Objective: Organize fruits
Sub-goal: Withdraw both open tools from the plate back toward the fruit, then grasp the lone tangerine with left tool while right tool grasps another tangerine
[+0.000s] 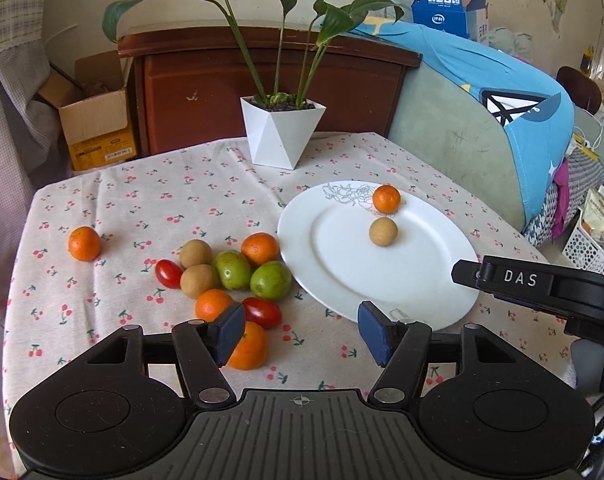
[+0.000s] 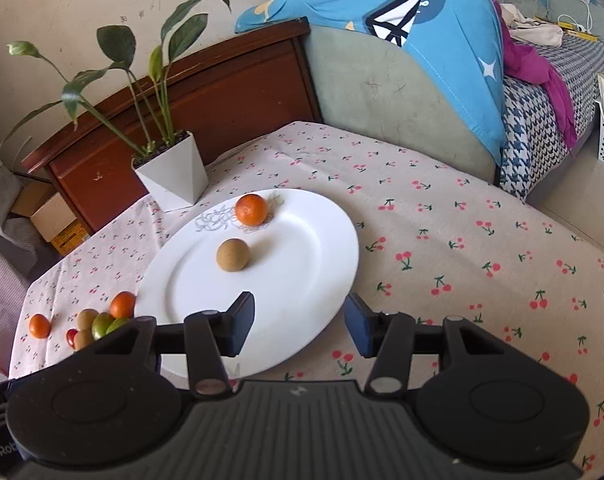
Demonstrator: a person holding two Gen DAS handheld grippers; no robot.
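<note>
A white plate (image 1: 422, 280) lies on the cherry-print tablecloth and holds one small orange (image 1: 386, 199) and one brown longan (image 1: 383, 231). Left of the plate lies a cluster of fruit: oranges (image 1: 259, 248), two green fruits (image 1: 270, 280), longans (image 1: 196, 254) and two cherry tomatoes (image 1: 168, 273). One orange (image 1: 84, 243) sits apart at the far left. My left gripper (image 1: 302, 332) is open and empty, just in front of the cluster, with an orange (image 1: 249, 348) by its left finger. My right gripper (image 2: 299, 322) is open and empty over the plate's near rim (image 2: 302, 344).
A white faceted pot with a green plant (image 1: 281, 136) stands at the table's back edge. Behind it is a wooden headboard (image 1: 261, 72). A sofa with a blue cloth (image 1: 502, 120) stands to the right. A cardboard box (image 1: 97, 120) sits at the back left.
</note>
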